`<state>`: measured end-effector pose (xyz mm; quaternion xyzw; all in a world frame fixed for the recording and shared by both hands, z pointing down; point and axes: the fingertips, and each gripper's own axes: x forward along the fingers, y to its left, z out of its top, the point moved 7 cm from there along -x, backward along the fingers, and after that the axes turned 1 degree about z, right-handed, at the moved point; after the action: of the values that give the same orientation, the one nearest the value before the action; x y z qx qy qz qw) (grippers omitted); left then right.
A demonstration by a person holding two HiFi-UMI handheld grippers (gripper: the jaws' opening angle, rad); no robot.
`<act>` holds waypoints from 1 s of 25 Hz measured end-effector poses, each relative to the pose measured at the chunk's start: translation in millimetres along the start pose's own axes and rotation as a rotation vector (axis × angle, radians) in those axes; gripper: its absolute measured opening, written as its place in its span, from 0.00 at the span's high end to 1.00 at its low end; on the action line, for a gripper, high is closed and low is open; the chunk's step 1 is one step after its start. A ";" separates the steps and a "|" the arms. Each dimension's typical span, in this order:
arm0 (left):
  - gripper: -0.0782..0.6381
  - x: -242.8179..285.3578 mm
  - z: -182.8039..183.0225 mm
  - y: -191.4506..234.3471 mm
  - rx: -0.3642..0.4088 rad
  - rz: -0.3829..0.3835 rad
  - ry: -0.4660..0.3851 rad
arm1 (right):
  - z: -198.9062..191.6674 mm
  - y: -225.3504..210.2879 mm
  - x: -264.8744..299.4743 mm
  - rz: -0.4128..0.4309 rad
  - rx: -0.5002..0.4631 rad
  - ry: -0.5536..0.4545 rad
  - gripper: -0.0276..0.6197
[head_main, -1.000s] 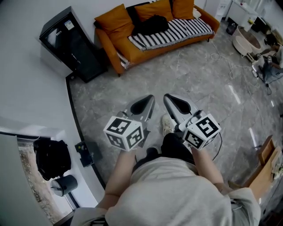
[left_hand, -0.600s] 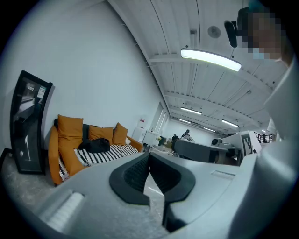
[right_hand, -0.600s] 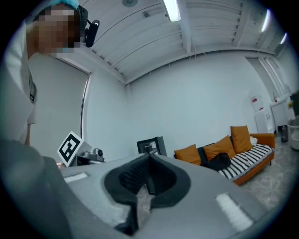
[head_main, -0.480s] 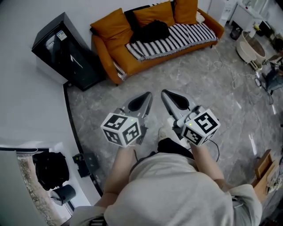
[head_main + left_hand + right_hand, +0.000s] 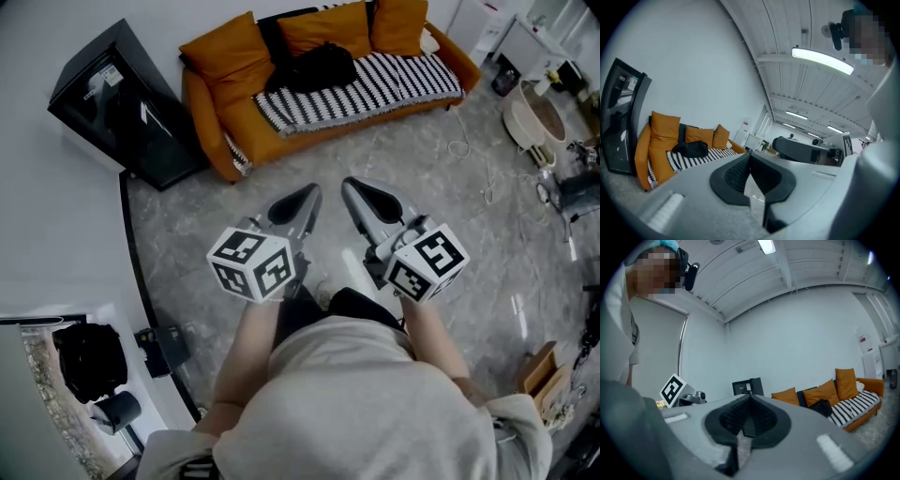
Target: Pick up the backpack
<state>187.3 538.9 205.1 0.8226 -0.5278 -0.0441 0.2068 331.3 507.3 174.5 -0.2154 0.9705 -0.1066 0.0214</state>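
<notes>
The black backpack [image 5: 314, 67] lies on the seat of an orange sofa [image 5: 230, 131] against the far wall, partly on a striped blanket [image 5: 375, 80]. It also shows in the left gripper view, backpack [image 5: 691, 149], and in the right gripper view, backpack [image 5: 821, 407]. My left gripper [image 5: 305, 199] and right gripper [image 5: 361, 195] are held side by side over the grey floor, pointing level at the sofa and well short of it. Both are shut with nothing between their jaws, as the left gripper [image 5: 750, 157] and right gripper [image 5: 750, 399] show in their own views.
A black glass-front cabinet [image 5: 117, 103] stands left of the sofa. Cables [image 5: 469, 150] lie on the marble floor at the right, near a round beige basket [image 5: 536, 117]. A cardboard box [image 5: 539, 375] sits at lower right. Another dark bag [image 5: 89, 361] lies at lower left.
Both grippers have advanced together toward the sofa as the person walks. The sofa and cabinet sit slightly larger and nearer in the head view. The jaws stay shut.
</notes>
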 end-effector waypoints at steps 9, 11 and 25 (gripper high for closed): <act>0.88 43.1 5.8 45.1 -0.053 0.019 0.016 | -14.5 -46.2 45.7 0.016 0.038 0.058 0.95; 0.88 55.3 11.3 59.4 -0.067 0.022 0.009 | -15.4 -60.2 58.5 0.014 0.045 0.066 0.95; 0.88 164.0 98.6 210.0 -0.051 -0.009 -0.005 | 6.0 -169.4 229.5 0.013 0.033 0.082 0.95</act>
<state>52.0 289.5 220.5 0.8194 -0.5233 -0.0605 0.2261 193.9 259.3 206.2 -0.2044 0.9700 -0.1309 -0.0140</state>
